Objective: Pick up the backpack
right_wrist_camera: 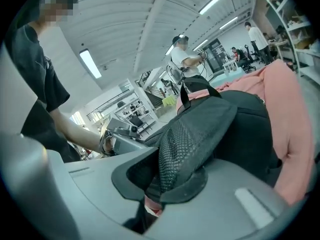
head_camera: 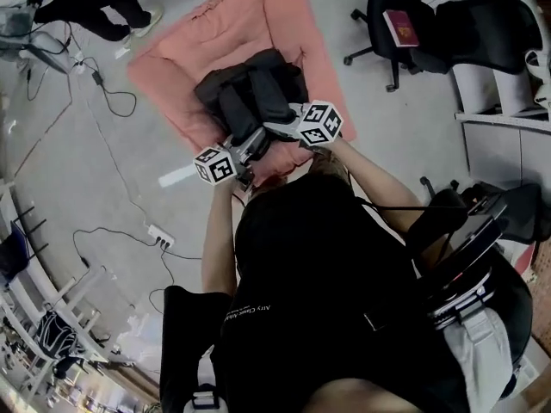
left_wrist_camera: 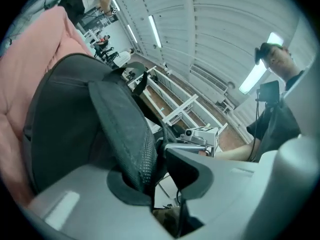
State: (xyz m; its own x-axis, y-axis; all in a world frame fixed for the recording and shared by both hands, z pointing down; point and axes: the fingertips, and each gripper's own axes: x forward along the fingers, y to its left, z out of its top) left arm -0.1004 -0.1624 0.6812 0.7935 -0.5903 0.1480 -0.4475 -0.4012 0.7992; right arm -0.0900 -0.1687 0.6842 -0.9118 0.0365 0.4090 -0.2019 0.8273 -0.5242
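The black backpack (head_camera: 250,89) lies on a pink cushion (head_camera: 258,24) on the floor in front of me. My left gripper (head_camera: 256,143) reaches its near edge from the left. In the left gripper view a padded mesh strap (left_wrist_camera: 125,129) runs between the jaws of my left gripper (left_wrist_camera: 160,171). The strap rests on the left pad, and a narrow gap shows at the right pad. My right gripper (head_camera: 270,128) comes in from the right. In the right gripper view my right gripper (right_wrist_camera: 165,184) is shut on the other mesh strap (right_wrist_camera: 192,139). The backpack's body (right_wrist_camera: 250,129) rises behind it.
A black office chair (head_camera: 383,11) carrying a red book (head_camera: 401,27) stands at the back right, with white shelving (head_camera: 508,119) beside it. A power strip (head_camera: 160,237) and cables lie on the floor to the left. A person's legs (head_camera: 95,3) show at the top left.
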